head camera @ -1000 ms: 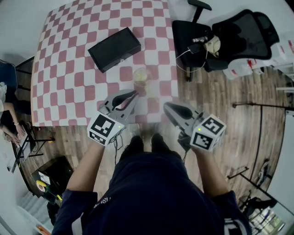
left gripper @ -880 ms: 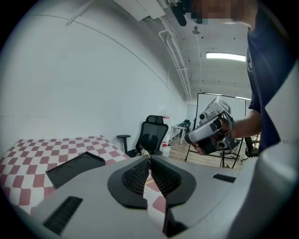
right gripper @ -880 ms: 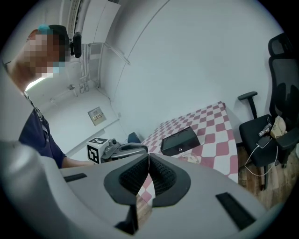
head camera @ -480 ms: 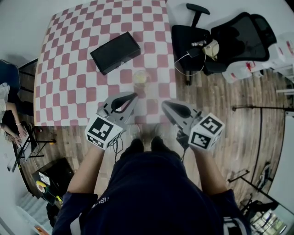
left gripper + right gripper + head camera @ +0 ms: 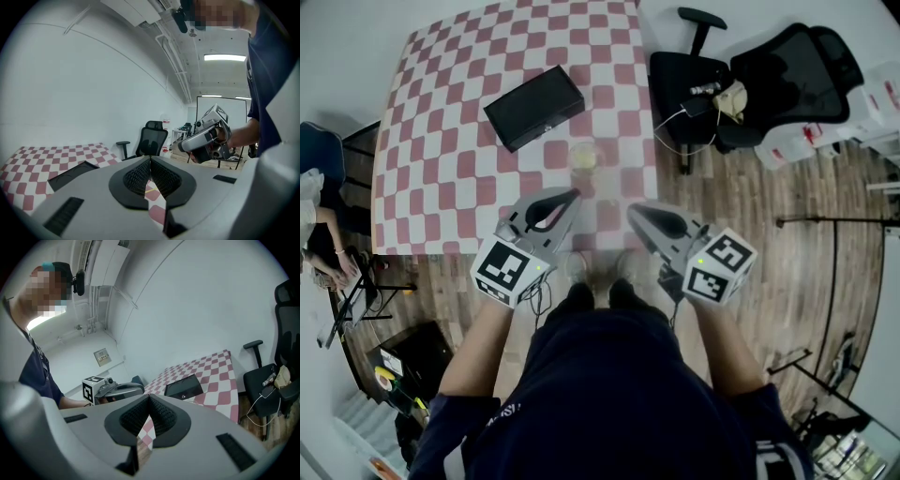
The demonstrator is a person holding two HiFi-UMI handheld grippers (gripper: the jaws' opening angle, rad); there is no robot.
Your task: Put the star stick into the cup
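Shut, empty: left hand-held gripper (image 5: 574,195), right hand-held gripper (image 5: 632,209); cup (image 5: 586,156) contents' axis indiscernible.

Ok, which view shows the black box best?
The head view: the whole black box lies unblocked on the checkered table. The right gripper view shows it small, from the side; the left gripper view shows it only in part.

Bright, even indoor light. A ceiling lamp (image 5: 225,57) glows at two o'clock in the left gripper view. Both gripper views bend strongly at the rims, corners black. The head view's cup (image 5: 585,156) looks soft.
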